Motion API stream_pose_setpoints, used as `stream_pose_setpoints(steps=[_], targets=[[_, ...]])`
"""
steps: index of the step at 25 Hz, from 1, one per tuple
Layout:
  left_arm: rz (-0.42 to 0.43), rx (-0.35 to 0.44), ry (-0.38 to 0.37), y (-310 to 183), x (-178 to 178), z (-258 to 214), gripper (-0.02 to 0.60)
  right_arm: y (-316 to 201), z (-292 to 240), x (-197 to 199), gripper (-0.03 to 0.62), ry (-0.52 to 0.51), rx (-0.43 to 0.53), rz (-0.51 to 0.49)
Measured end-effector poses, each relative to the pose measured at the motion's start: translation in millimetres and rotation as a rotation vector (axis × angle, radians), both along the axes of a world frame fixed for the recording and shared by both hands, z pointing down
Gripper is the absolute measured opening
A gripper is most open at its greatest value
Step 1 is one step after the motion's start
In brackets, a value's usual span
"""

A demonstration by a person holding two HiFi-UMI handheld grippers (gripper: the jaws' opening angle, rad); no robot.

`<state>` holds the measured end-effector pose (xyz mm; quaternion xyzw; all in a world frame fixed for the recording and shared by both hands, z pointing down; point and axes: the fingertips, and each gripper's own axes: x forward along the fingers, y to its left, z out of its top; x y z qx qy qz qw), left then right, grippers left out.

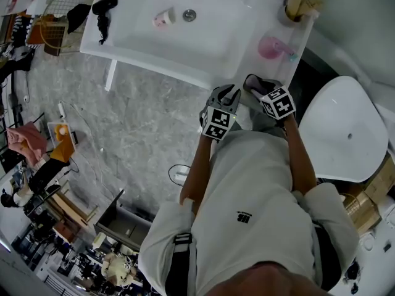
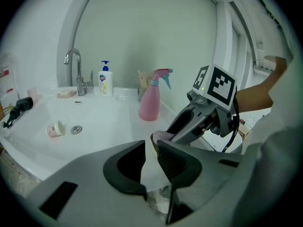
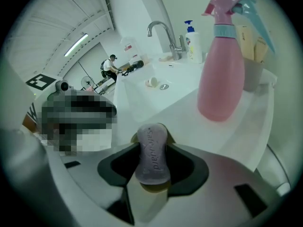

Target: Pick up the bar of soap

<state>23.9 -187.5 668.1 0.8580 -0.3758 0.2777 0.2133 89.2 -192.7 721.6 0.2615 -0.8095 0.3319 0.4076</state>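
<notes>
Clamps the bar of soap (image 3: 152,150) between the jaws of the right gripper (image 3: 152,161), both jaws pressed on its long sides. Mauve, lying lengthwise along the jaws, embossed face toward the camera. Holds it by the front edge of the white counter (image 3: 189,122), with the pink spray bottle (image 3: 221,74) upright at 1 o'clock of the soap and the basin (image 3: 142,96) at 11 o'clock.

Leaves a narrow gap between the jaws of the left gripper (image 2: 150,150), with nothing gripped in it. Sits just beside the right one, at its 9 o'clock in the head view.

In the basin, a small cup (image 2: 54,129) on its side, just at 9 o'clock of the drain (image 2: 76,129). At the back rim, at 12 o'clock, a faucet (image 2: 75,72) and beside it a pump bottle (image 2: 105,78). At 10 o'clock in the head view, on the counter's far end, a black hair dryer (image 1: 103,8). At 3 o'clock there, a white toilet (image 1: 345,128).
</notes>
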Motion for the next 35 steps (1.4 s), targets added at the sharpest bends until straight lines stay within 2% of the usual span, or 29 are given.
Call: stream_pose_setpoints(steps=[14,35], targets=[[0.052,0.017,0.011,-4,8,-7,0.092,-4,-24,5,0.193,-0.123,0.011,0.125],[0.18,0.078,0.046,-13,38,-30,0.092,-13,-90,16,0.19,-0.229,0.161,0.261]])
